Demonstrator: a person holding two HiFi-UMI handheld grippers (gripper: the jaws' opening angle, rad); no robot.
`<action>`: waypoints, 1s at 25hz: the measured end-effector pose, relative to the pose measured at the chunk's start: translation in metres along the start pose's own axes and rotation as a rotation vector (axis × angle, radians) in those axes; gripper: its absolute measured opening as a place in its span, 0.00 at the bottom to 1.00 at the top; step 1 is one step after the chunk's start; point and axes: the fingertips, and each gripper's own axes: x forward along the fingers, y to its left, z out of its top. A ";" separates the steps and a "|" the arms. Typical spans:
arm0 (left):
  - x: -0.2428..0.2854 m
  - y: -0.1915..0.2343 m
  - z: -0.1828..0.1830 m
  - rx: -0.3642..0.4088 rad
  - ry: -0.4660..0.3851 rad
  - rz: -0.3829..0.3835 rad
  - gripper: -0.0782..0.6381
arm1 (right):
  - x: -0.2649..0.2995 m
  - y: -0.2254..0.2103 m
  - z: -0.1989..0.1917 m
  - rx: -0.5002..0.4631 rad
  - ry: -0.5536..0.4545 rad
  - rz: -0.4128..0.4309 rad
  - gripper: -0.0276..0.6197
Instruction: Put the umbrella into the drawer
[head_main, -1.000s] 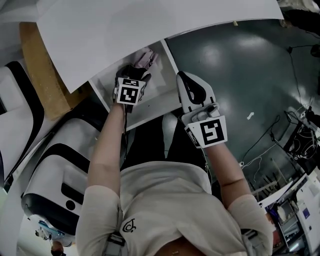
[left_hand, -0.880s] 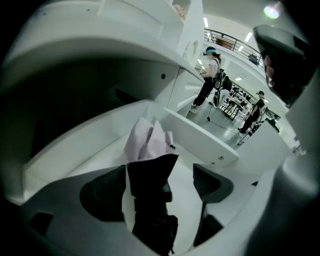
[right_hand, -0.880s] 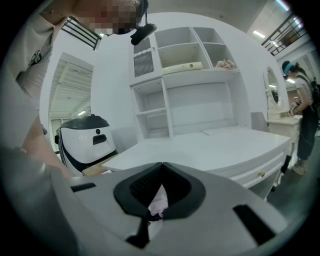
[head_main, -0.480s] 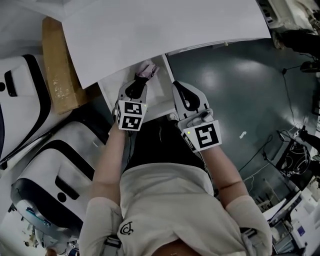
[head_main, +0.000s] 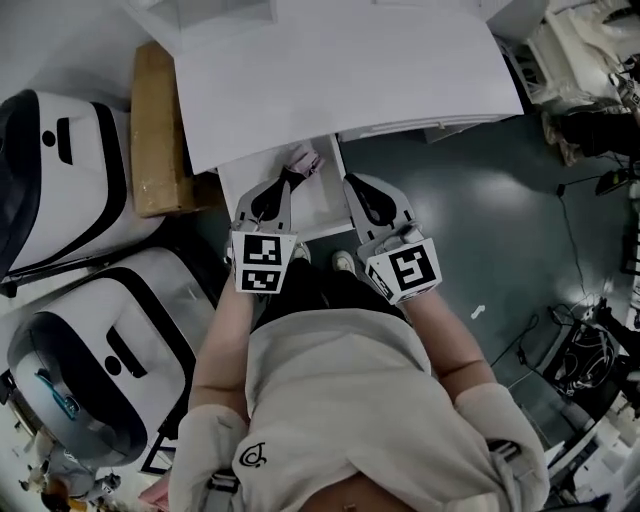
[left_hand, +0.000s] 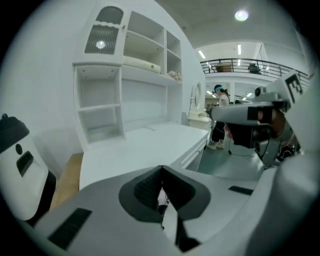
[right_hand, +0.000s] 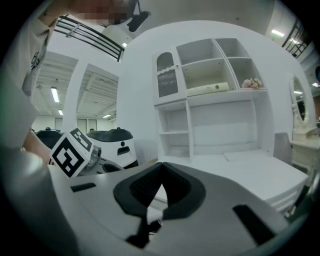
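The drawer (head_main: 322, 205) stands pulled out from under the front edge of the white surface (head_main: 340, 80), and the umbrella (head_main: 303, 160), a pinkish folded bundle, lies inside it at the back, right where the surface's edge begins to cover the drawer. Both tools are held above the open drawer, side by side and a little apart, with their tips pointing toward the surface. The left tool (head_main: 287, 178) has its jaws fully together and holds nothing; in the left gripper view the two dark pads meet in a single seam. The right tool (head_main: 353, 184) is likewise closed and empty, its pads meeting tip to tip in the right gripper view. Neither tool touches the umbrella. Behind the surface rises a white hutch (right_hand: 210, 100) with open shelves. In the head view a brown box (head_main: 158, 130) sits on the floor just left of the drawer, and two large white-and-black machines (head_main: 95, 350) stand further left. The dark green floor (head_main: 470, 220) stretches to the right.
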 end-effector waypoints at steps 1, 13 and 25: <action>-0.008 0.001 0.011 0.002 -0.029 0.011 0.13 | -0.001 0.000 0.006 0.001 -0.010 0.007 0.05; -0.121 0.006 0.130 0.051 -0.384 0.137 0.13 | -0.013 0.003 0.076 -0.030 -0.129 0.071 0.05; -0.178 0.024 0.144 -0.078 -0.564 0.125 0.13 | -0.018 0.024 0.116 -0.116 -0.217 0.135 0.05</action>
